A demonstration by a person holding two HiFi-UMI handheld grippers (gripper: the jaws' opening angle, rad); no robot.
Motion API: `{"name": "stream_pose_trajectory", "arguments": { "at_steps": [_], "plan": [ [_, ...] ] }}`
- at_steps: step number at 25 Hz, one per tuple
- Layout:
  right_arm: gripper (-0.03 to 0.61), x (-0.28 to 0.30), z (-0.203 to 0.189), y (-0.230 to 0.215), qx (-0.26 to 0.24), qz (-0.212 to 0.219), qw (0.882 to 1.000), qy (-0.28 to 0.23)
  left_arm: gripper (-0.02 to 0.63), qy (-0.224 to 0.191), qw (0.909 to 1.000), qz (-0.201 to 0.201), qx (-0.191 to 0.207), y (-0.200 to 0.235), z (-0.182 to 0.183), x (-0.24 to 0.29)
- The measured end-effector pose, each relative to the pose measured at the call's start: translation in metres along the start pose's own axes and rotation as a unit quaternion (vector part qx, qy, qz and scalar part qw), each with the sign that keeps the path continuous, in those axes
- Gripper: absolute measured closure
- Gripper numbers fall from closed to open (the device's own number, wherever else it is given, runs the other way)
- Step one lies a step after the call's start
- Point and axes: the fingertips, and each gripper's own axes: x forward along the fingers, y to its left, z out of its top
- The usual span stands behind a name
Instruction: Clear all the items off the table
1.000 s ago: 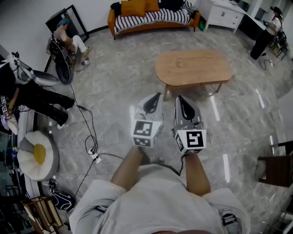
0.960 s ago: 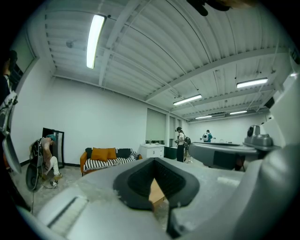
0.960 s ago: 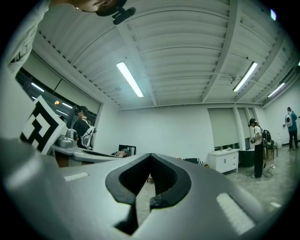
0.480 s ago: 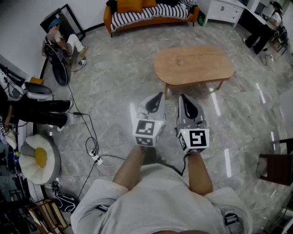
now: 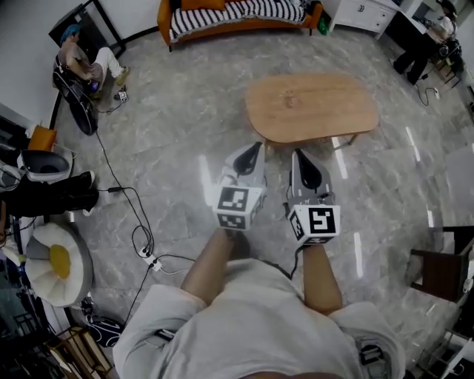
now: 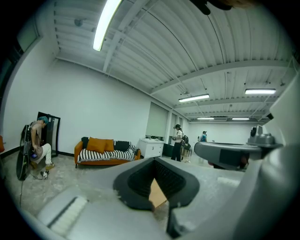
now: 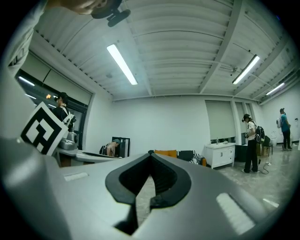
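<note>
The oval wooden table (image 5: 311, 107) stands on the marble floor ahead of me, and its top shows nothing on it. My left gripper (image 5: 254, 148) and right gripper (image 5: 300, 155) are held side by side at waist height, short of the table's near edge. Both are shut, with nothing between the jaws. In the left gripper view the left gripper (image 6: 157, 187) has its jaws together, and a sliver of the table (image 6: 158, 197) shows through the notch. In the right gripper view the right gripper (image 7: 149, 185) is likewise shut, with floor beyond.
An orange sofa (image 5: 229, 13) and a white cabinet (image 5: 363, 13) line the far wall. A person sits at the far left (image 5: 81, 59) and another stands at the far right (image 5: 426, 37). Cables and a power strip (image 5: 152, 259) lie at my left, and a dark chair (image 5: 441, 270) stands at my right.
The view has shifted a little: the sofa and the seated person have slid toward the top edge. Both grippers stay shut, side by side, and sit slightly higher in the frame.
</note>
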Motion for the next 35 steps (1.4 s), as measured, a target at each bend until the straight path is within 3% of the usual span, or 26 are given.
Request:
{"name": "stream_pose_trajectory", "arguments": {
  "at_steps": [6,13,26,35],
  "plan": [
    [0.572,0.057,-0.004,-0.002,-0.002,-0.021,1.000,0.005,0.594,0.003,0.9996,-0.029,-0.002,0.041,0.011,0.041],
    [0.572,0.085,-0.010,-0.021,0.014,-0.070,0.997,0.016,0.594,0.011,0.9975,-0.069,-0.015,0.067,0.010,0.076],
    [0.572,0.118,-0.026,-0.087,0.030,-0.099,0.994,0.036,0.594,0.041,0.9952,-0.087,-0.018,0.064,0.000,0.147],
    [0.572,0.194,-0.046,-0.168,0.068,-0.099,0.992,0.037,0.594,0.077,0.9917,-0.102,0.012,0.065,-0.001,0.254]
  ]
}}
